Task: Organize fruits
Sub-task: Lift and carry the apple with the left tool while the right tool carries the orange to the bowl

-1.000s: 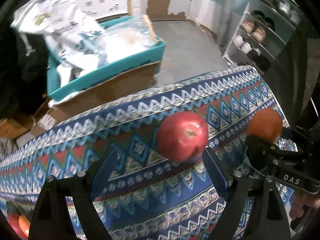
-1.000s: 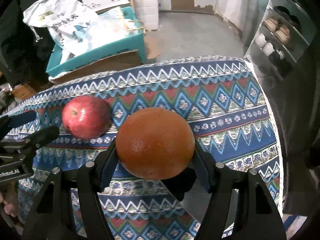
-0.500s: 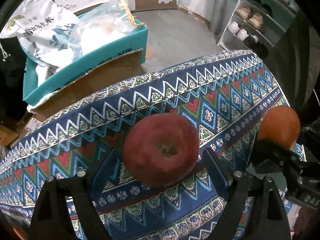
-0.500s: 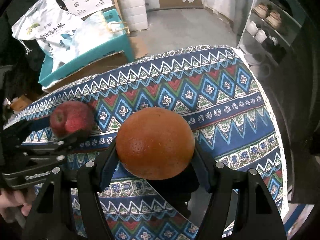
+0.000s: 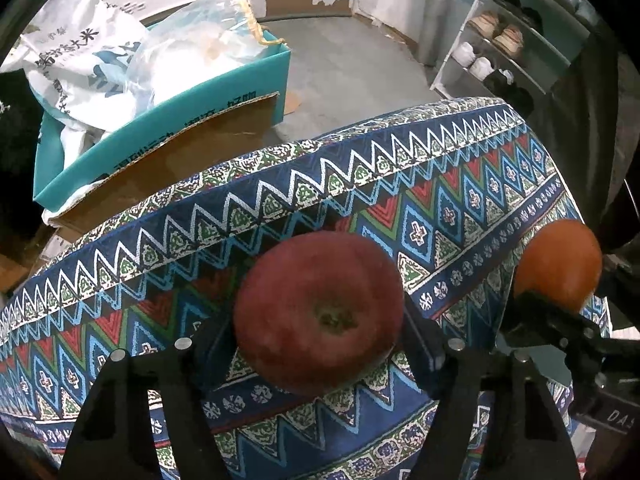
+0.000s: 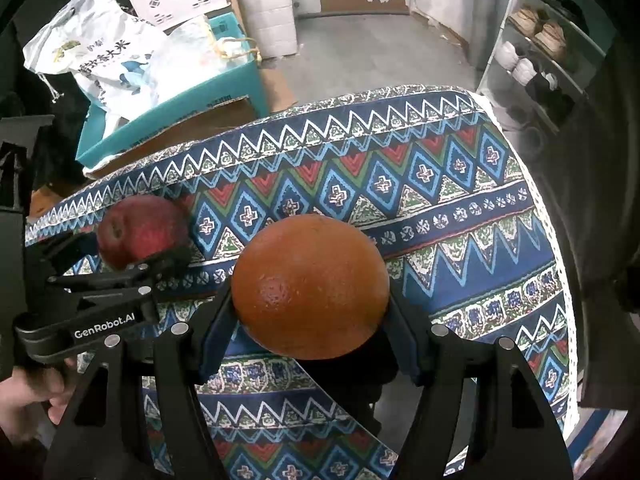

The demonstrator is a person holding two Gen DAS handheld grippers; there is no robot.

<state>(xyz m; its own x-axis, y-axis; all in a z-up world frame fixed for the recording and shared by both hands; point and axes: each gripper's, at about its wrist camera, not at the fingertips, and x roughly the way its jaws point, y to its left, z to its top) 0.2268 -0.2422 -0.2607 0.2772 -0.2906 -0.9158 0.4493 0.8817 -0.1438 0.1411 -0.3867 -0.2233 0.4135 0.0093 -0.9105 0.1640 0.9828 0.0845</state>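
Note:
A red apple (image 5: 319, 312) sits between the fingers of my left gripper (image 5: 320, 344), which has closed in on both its sides above the patterned cloth. The apple also shows in the right wrist view (image 6: 140, 230), with the left gripper (image 6: 160, 264) around it. My right gripper (image 6: 310, 320) is shut on an orange (image 6: 310, 286) and holds it above the cloth. The orange shows at the right in the left wrist view (image 5: 558, 266), held by the right gripper (image 5: 532, 300).
The table wears a blue patterned cloth (image 5: 460, 184); its far edge drops to a grey floor. Beyond stand a teal box (image 5: 160, 120) with white bags (image 5: 80, 60) and a shoe rack (image 6: 540, 52) at the right.
My left gripper moved forward around the apple and its fingers closed in on it. My right gripper kept hold of the orange and barely moved.

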